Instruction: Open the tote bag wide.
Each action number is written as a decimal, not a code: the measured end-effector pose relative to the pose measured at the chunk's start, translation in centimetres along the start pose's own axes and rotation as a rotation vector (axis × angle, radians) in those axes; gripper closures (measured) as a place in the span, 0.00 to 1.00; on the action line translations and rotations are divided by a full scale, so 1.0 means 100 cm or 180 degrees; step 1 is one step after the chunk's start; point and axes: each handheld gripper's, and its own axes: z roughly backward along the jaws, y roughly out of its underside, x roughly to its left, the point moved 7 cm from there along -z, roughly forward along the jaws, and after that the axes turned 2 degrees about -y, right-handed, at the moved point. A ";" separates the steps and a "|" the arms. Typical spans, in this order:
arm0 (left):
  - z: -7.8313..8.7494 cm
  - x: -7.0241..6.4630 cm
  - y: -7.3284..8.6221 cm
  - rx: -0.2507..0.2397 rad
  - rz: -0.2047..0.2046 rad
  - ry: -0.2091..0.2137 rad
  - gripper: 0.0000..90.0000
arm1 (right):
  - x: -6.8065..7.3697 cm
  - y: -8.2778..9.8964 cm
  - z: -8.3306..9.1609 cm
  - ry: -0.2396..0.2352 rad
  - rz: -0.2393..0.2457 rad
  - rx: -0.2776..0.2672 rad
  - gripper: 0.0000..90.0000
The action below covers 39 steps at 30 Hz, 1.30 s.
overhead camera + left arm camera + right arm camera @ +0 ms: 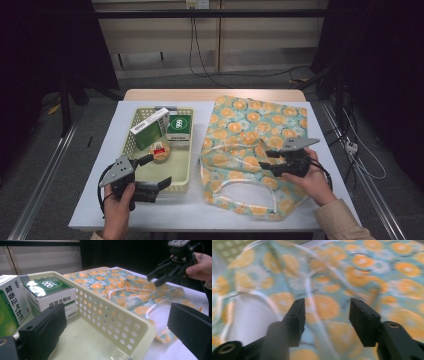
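Observation:
A fabric bag [250,130] printed with orange slices lies flat on the right half of the table, its white-edged handle toward me. My right gripper [264,160] hovers open just above it; in the right gripper view the jaws [327,315] straddle a pale strap [308,287] of the bag [362,265] with nothing gripped, and that view is blurred. My left gripper [159,170] is open at the near end of a cream perforated basket [188,145]. Seen from the left gripper [117,327], the basket's wall [110,315] runs between its jaws.
The basket holds a green-and-white box [149,128], a green box marked 666 [179,126] and a small round wrapped item [161,151]. The left gripper view shows both boxes [50,293] and the right gripper [153,280]. Cables hang behind the table.

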 end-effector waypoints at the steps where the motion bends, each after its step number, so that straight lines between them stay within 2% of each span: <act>1: 0.000 0.000 0.000 -0.0001 0.0002 0.0003 0.02 | 0.006 0.001 -0.006 -0.0086 0.0023 0.0038 0.59; 3: 0.000 -0.001 0.000 0.0003 -0.0007 0.0010 0.02 | 0.014 0.006 -0.017 -0.0215 0.0042 0.0121 0.65; 6: 0.000 -0.001 0.000 0.0003 -0.0017 0.0022 0.02 | 0.017 0.016 -0.031 -0.0305 0.0075 0.0287 0.69; 10: -0.001 -0.001 0.001 0.0013 0.0005 0.0027 0.02 | 0.014 0.026 -0.041 -0.0201 0.0139 0.0504 0.69; 14: -0.002 -0.001 0.001 0.0010 0.0004 0.0027 0.02 | 0.011 0.025 -0.042 -0.0108 0.0113 0.0467 0.82; 16: -0.002 -0.001 0.000 0.0004 0.0003 0.0033 0.02 | 0.010 0.025 -0.042 -0.0123 0.0072 0.0469 0.93; 17: -0.002 -0.001 0.000 0.0014 -0.0004 0.0031 0.02 | 0.011 0.025 -0.042 -0.0190 0.0053 0.0478 1.00; 18: -0.003 -0.001 0.000 0.0006 0.0001 0.0028 0.02 | 0.012 0.025 -0.042 -0.0229 0.0030 0.0489 1.00; 21: -0.003 -0.002 0.000 0.0009 -0.0005 0.0035 0.02 | 0.013 0.025 -0.042 -0.0223 0.0033 0.0507 1.00; 24: -0.002 -0.001 0.000 0.0003 0.0005 0.0033 0.02 | 0.019 0.024 -0.043 -0.0379 -0.0038 0.0519 1.00; 25: -0.002 -0.001 0.000 0.0004 -0.0001 0.0031 0.02 | 0.021 0.023 -0.043 -0.0408 -0.0007 0.0517 1.00; 27: -0.001 -0.001 -0.001 -0.0001 -0.0001 0.0025 0.02 | 0.023 0.017 -0.041 -0.0414 0.0037 0.0464 1.00; 29: -0.001 -0.001 -0.001 -0.0003 0.0001 0.0022 0.02 | 0.023 0.010 -0.038 -0.0417 -0.0004 0.0363 1.00; 32: -0.001 0.000 -0.001 -0.0006 0.0010 0.0018 0.02 | 0.015 -0.002 -0.034 -0.0341 0.0010 0.0262 1.00; 39: -0.001 0.001 0.000 0.0002 0.0017 0.0024 0.02 | -0.021 -0.016 -0.039 -0.0037 -0.0053 0.0201 1.00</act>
